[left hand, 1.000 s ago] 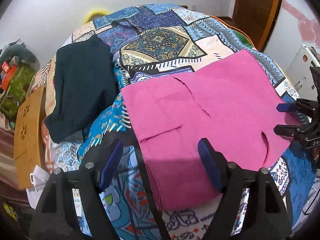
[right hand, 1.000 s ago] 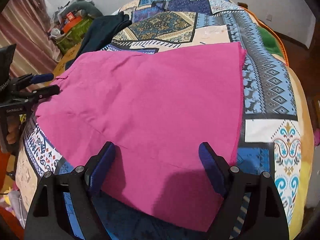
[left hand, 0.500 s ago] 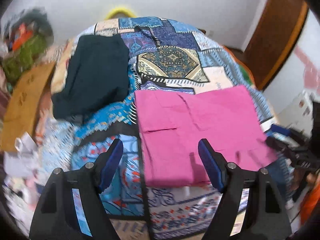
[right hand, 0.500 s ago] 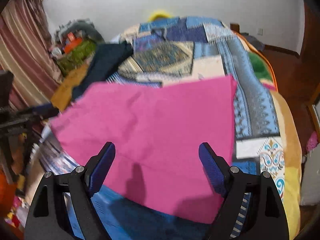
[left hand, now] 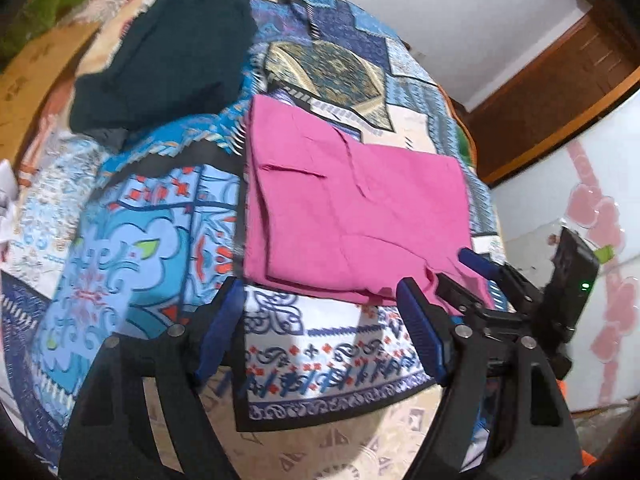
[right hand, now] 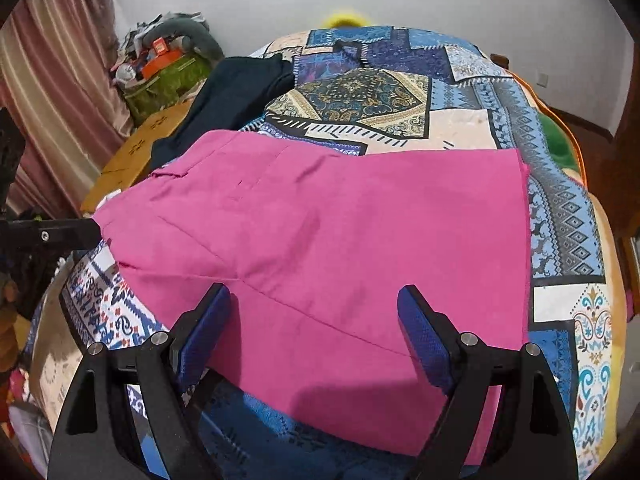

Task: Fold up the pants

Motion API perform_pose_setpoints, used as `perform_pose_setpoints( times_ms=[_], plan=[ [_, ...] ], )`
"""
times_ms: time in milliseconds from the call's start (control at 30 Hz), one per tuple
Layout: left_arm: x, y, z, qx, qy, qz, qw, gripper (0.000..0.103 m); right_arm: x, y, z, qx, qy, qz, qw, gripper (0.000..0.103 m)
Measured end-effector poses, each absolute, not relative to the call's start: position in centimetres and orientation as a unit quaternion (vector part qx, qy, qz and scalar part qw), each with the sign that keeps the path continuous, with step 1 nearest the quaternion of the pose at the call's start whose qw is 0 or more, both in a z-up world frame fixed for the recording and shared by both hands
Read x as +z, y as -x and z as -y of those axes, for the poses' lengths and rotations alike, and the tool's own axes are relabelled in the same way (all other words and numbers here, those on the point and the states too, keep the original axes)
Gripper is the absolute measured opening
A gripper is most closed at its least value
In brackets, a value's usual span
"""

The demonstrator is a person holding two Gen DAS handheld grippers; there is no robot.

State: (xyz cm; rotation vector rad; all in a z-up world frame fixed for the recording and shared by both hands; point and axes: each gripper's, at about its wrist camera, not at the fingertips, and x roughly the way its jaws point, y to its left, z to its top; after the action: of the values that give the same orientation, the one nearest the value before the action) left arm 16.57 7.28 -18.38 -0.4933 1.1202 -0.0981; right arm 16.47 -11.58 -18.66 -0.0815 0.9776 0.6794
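Pink pants (right hand: 340, 240) lie folded flat on the patchwork bedspread (left hand: 132, 248), toward its near edge — near-right corner as the left wrist camera sees it. Left gripper (left hand: 320, 320) hovers off the near edge, fingers spread wide, nothing between them. Right gripper (right hand: 316, 328) sits over the pants' near hem, fingers also spread, holding nothing — the pants lie between and beyond them. Dark folded garment (left hand: 160, 52) lies at the bedspread's far-left, apart from the pants.
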Motion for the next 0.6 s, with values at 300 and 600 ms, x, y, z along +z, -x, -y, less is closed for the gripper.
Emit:
perform_pose_setpoints(
  times_ms=[300,600],
  plan=[
    [-20.1,-19.4,-8.7,-0.073,0.333,-0.525,0.78,0.078,-19.4,-16.2,12.0,0.33,0.018,-0.471,0.818,0.083],
    [-20.5,-21.2,-7.6,-0.027,0.257,-0.525,0.811,0.022,-19.4,-16.1,12.2,0.327,0.001,-0.475,0.817,0.083]
  ],
)
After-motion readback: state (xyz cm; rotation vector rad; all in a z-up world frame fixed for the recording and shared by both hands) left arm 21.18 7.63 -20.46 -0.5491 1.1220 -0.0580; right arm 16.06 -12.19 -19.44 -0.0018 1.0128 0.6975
